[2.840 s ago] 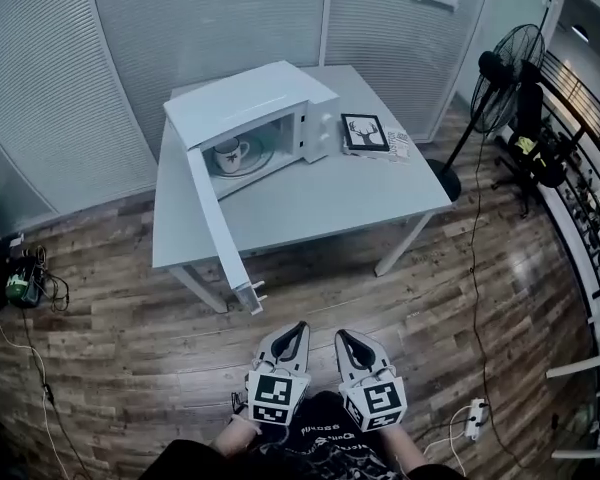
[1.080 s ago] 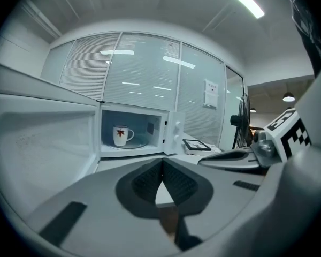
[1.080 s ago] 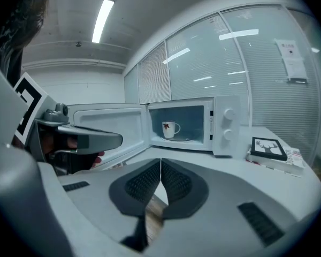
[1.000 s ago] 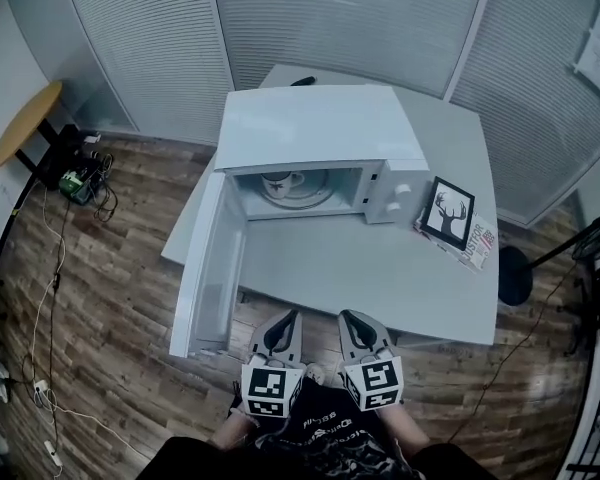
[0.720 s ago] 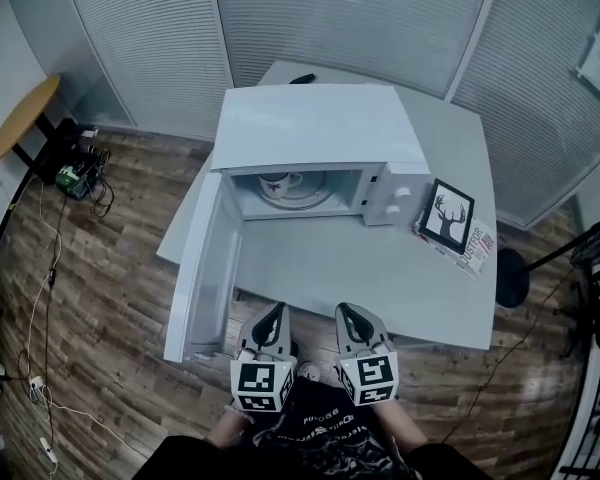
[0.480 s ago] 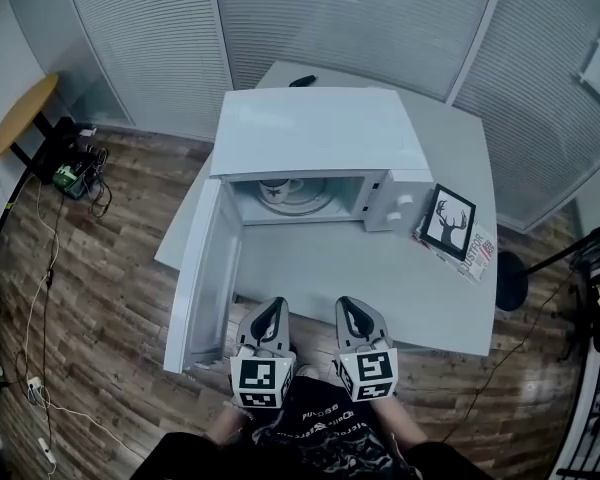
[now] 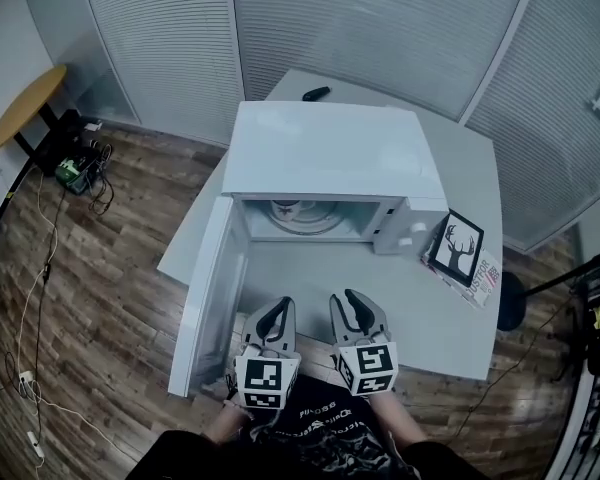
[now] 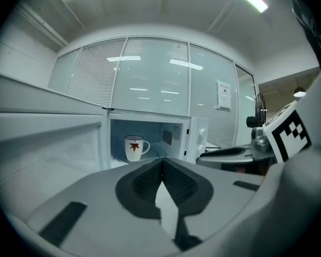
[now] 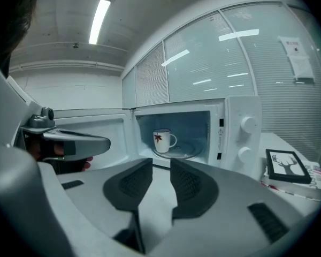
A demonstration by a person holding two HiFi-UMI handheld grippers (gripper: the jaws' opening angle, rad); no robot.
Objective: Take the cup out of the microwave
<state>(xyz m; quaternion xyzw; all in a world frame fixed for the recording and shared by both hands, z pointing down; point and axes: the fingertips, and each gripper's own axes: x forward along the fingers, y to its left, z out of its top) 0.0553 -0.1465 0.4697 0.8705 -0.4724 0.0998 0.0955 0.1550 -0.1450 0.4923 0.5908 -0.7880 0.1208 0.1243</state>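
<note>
A white cup with a red leaf [image 8: 134, 148] [image 9: 162, 140] stands on the glass turntable inside the open white microwave [image 7: 330, 153]. From the head view only the cup's rim [image 7: 284, 208] shows under the oven's top. Both grippers hover over the table's near edge, well short of the oven mouth. My left gripper [image 7: 280, 310] [image 8: 161, 163] is shut with nothing in it. The jaws of my right gripper [image 7: 348, 300] [image 9: 160, 166] are opening, with a narrow empty gap between them, and they point at the cup.
The microwave door [image 7: 210, 298] swings out to the left, close beside my left gripper. On the grey table [image 7: 420, 308], a framed deer picture [image 7: 457, 249] lies on a magazine to the right. A black object [image 7: 315, 93] lies behind the oven. A round wooden stool [image 7: 30, 103] and cables [image 7: 75, 163] are at far left.
Both grippers have moved forward over the table edge toward the microwave. The right gripper's jaws, closed before, have parted. The view has drawn closer to the oven.
</note>
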